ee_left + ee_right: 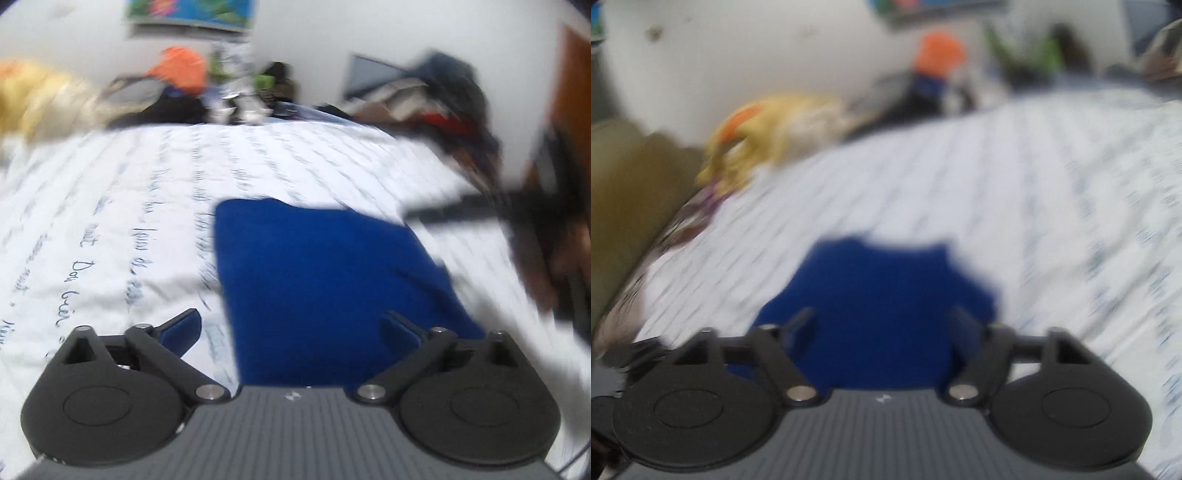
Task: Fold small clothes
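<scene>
A small dark blue garment [325,280] lies flat and folded on a white bedsheet [129,192] printed with blue handwriting. In the left wrist view my left gripper [291,325] hangs open over the garment's near edge. Its left finger [183,330] is over the sheet and its right one over the cloth, with nothing between them. In the blurred right wrist view the same garment [886,295] shows, and my right gripper [882,321] is open above its near part, holding nothing.
Clutter lines the far side of the bed: an orange item [181,68], yellow fabric [768,133] and dark clothes and books [424,96]. A dark blurred shape [480,210] reaches in from the right. An olive cushion [624,206] sits at the left edge.
</scene>
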`<state>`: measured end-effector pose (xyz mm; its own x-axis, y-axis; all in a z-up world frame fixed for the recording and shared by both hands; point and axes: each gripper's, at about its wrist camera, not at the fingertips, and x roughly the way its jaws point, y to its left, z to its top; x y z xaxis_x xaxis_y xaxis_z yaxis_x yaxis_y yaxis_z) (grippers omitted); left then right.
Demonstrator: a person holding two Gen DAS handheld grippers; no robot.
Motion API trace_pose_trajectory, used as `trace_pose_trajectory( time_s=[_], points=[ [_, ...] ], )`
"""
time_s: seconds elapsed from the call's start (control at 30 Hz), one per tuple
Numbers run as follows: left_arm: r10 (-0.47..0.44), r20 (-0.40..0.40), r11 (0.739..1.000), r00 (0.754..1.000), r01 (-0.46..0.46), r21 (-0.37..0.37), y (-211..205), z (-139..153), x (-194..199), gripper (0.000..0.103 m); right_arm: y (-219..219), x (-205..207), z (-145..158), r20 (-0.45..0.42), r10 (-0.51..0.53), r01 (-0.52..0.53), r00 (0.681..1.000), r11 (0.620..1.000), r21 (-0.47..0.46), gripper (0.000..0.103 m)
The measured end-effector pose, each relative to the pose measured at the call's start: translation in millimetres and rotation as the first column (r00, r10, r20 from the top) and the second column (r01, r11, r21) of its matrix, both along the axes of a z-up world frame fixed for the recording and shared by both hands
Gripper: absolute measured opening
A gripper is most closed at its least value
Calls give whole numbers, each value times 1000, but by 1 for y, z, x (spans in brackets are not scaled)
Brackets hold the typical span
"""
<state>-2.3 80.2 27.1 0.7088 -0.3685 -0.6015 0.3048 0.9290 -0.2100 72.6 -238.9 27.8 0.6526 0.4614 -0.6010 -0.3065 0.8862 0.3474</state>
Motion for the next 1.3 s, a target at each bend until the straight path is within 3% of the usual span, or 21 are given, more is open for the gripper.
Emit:
trace_pose_trajectory(
  time_s=[0.07,0.17,0.2,0.23,0.27,0.3,0.37,0.43,0.53,0.6,0.7,0.73,0.8,0.87,0.97,1.03,1.07,1.13,1.2,1.23,1.3],
  points=[
    [59,-94,997,994,-63,-46,6,-8,43,88,-2,30,-12,-88,-19,17,996,999,-27,84],
    [94,-169,991,981,-109,-77,6,-20,96,82,2,57,-27,-156,12,-13,988,1000,-8,76],
    [101,-142,991,985,-112,-69,4,-20,108,81,8,58,-28,-141,34,-36,989,999,-13,76],
    [99,-131,993,986,-106,-47,1,-21,116,69,14,59,-29,-119,61,-65,991,998,-27,75],
    [75,-108,997,991,-77,-14,-6,-22,121,33,22,61,-31,-100,94,-98,991,994,-38,54],
    [51,-58,998,997,-50,29,-15,-20,121,15,30,60,-34,-73,128,-132,989,989,-61,33],
    [56,102,986,993,-71,152,-34,-13,104,13,43,56,-32,-3,184,-183,983,974,-130,18],
    [48,188,977,981,-85,196,-41,-12,91,13,49,46,-22,100,234,-210,967,957,-201,17],
    [73,119,961,990,-102,255,-47,-32,104,14,59,49,-32,130,254,-208,958,933,-294,17],
    [75,124,961,989,-105,257,-43,-32,99,16,55,55,-37,122,217,-182,968,952,-248,21],
    [68,139,971,988,-98,217,-29,-8,72,22,39,50,-18,39,81,-72,996,979,-189,54],
    [66,159,977,985,-97,191,-25,2,61,26,29,37,-7,73,33,-22,997,988,-153,59],
    [47,170,991,984,-68,117,-22,19,36,45,21,6,10,148,-9,16,989,999,-46,59],
    [-5,127,999,992,-1,50,-31,17,20,69,30,-15,12,127,71,-72,989,997,5,61],
    [-41,21,996,999,40,76,-49,-16,14,67,58,-24,-17,15,163,-160,987,982,-102,61],
    [-65,110,986,992,47,162,-57,-27,1,68,56,-32,-37,108,191,-173,976,973,-155,61],
    [-54,110,983,992,34,180,-58,-23,-3,67,52,-34,-36,111,189,-172,976,974,-148,61],
    [-30,102,989,994,14,150,-50,-8,-16,74,42,-38,-18,29,100,-97,995,990,-105,61],
    [6,99,994,995,-17,108,-37,1,-35,96,21,-56,-3,-5,47,-47,999,999,-8,65],
    [25,85,995,996,-33,90,-28,1,-43,103,10,-64,-2,-19,48,-47,999,998,48,76],
    [48,17,997,999,-49,63,-17,-4,-56,100,-4,-85,-8,-84,56,-46,995,992,121,83]
  ],
)
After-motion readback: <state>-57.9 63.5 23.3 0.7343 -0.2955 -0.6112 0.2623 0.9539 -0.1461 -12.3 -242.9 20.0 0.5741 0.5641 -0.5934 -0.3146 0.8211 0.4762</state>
